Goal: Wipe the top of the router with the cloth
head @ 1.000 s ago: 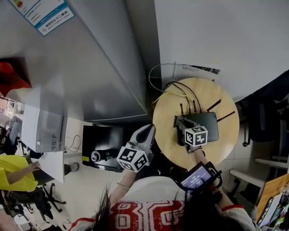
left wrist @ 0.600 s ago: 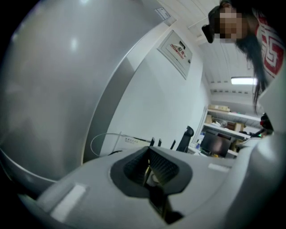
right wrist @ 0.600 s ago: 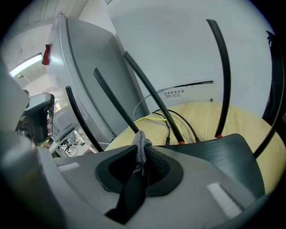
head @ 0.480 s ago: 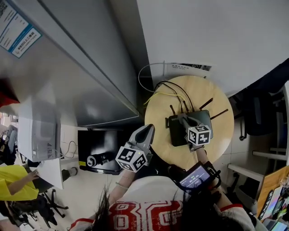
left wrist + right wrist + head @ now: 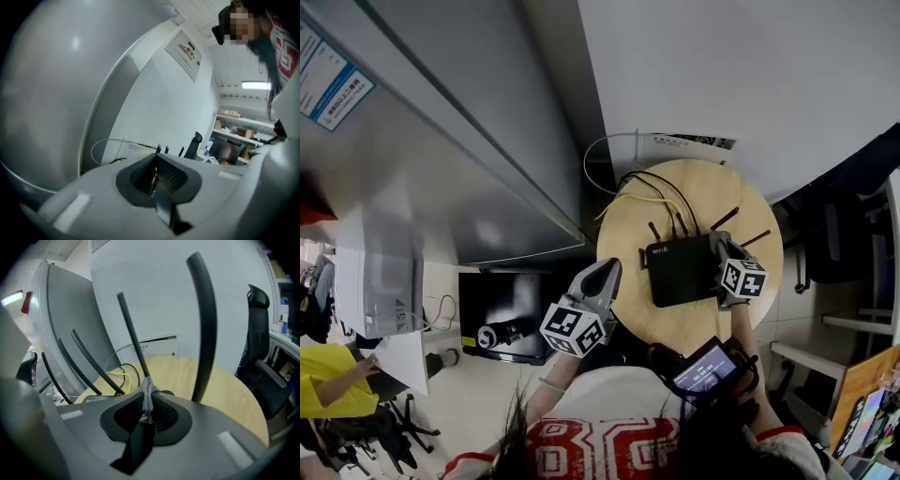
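At the right edge of the router (image 5: 680,270) on the round table (image 5: 698,323), the right gripper (image 5: 722,248) pinches the grey cloth (image 5: 148,397), which the head view barely shows. By the table's left rim the left gripper (image 5: 603,275) hangs, jaws together on nothing. Bare wood lies nearer the person.

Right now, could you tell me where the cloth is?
In the right gripper view the cloth is pinched between the right gripper's jaws, at the router's right end on the round table.
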{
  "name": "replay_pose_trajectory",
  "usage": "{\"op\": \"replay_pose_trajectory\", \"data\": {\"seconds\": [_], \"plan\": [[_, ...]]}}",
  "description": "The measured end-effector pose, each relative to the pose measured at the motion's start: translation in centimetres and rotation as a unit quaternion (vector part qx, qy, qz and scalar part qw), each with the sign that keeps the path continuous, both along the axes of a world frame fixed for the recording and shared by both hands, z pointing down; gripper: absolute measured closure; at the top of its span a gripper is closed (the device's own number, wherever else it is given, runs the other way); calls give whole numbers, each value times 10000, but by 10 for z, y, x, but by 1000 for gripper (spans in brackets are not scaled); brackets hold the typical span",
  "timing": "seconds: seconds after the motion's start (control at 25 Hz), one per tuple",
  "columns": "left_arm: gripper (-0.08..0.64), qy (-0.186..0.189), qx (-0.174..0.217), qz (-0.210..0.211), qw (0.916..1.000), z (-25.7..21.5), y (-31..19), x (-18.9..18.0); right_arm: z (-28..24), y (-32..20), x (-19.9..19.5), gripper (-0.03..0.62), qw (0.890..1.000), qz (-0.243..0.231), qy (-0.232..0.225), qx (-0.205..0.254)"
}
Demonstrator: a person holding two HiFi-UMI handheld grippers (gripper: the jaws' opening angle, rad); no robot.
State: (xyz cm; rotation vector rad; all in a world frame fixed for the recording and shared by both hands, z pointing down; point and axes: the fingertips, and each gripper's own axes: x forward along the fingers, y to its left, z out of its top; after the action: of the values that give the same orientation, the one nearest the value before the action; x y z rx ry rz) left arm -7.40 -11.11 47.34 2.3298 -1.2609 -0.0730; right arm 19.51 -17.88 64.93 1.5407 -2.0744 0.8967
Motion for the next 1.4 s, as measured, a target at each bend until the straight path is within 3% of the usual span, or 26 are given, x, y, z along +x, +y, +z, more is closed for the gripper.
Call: {"op": "replay_pose_trajectory", "data": {"seconds": [0.2, 0.32, 0.56, 0.72, 0.84, 1.2, 1.4], "plan": [[558, -7, 6, -51, 10000, 0, 1, -4, 0, -2, 15, 549, 9998, 100, 183, 13], [558, -5, 29, -60, 10000, -1, 2, -6, -8, 2, 1, 548, 9999, 23, 107, 100], [558, 27, 86, -3, 10000, -3, 3, -2, -36, 35, -102, 549, 9941, -844, -558, 389], [558, 44, 95, 64, 9999, -3, 7, 1, -29, 61, -165, 548, 9865, -1364, -888, 203], [558, 57, 116, 76, 9999, -5, 9, 1, -16, 73, -187, 549, 9829, -1630, -853, 27], [558, 67, 97, -73, 9999, -5, 11, -12, -2, 68, -168, 548, 9867, -1501, -620, -43], [558, 88, 95, -12, 9999, -5, 10, -9, -1, 60, -128, 548, 9920, -1153, -504, -1]]}}
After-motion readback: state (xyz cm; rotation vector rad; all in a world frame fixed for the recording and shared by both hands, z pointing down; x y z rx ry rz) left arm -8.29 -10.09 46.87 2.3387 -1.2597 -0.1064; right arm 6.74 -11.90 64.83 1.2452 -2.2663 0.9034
